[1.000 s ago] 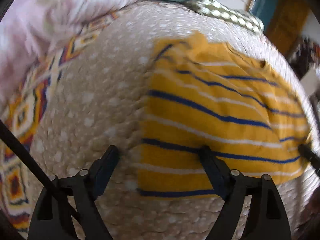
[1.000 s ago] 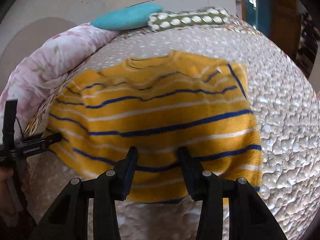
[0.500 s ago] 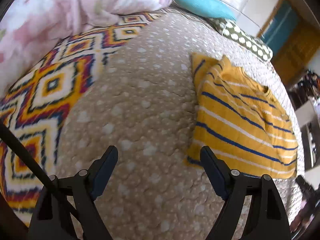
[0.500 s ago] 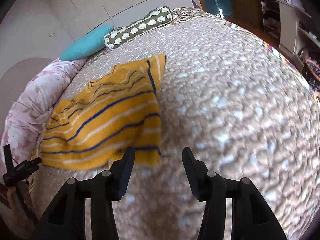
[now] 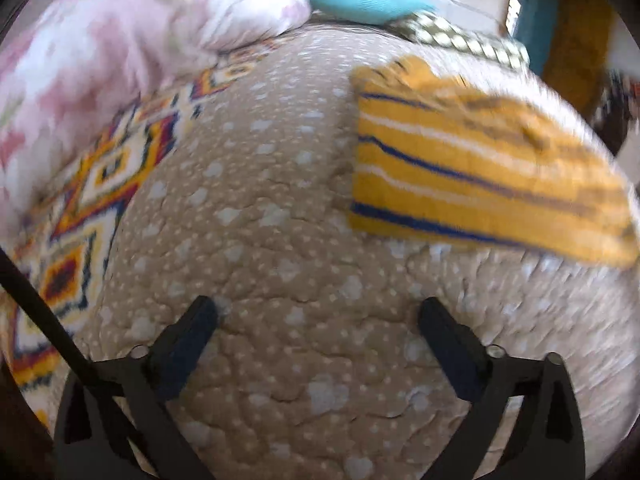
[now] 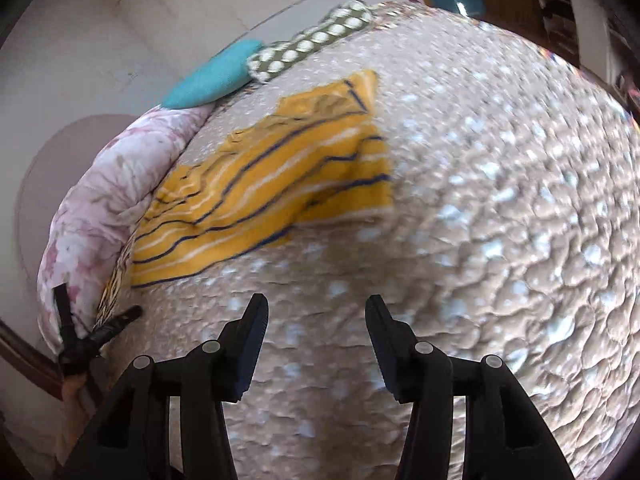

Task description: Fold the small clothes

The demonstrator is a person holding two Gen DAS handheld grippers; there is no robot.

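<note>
- Nearest, the left gripper (image 5: 318, 314) is opening wide and the right gripper (image 6: 316, 312) stands parted; nothing lies between either pair of jaws, only the beige quilt (image 5: 280, 240).
- Farther on, the yellow striped garment (image 6: 272, 184) lies folded on the quilt, apart from both grippers.
- This fold looks finished; a final tidying may remain.
- Beyond lie the floral duvet (image 5: 120, 48) and teal pillow (image 6: 212, 76).
</note>
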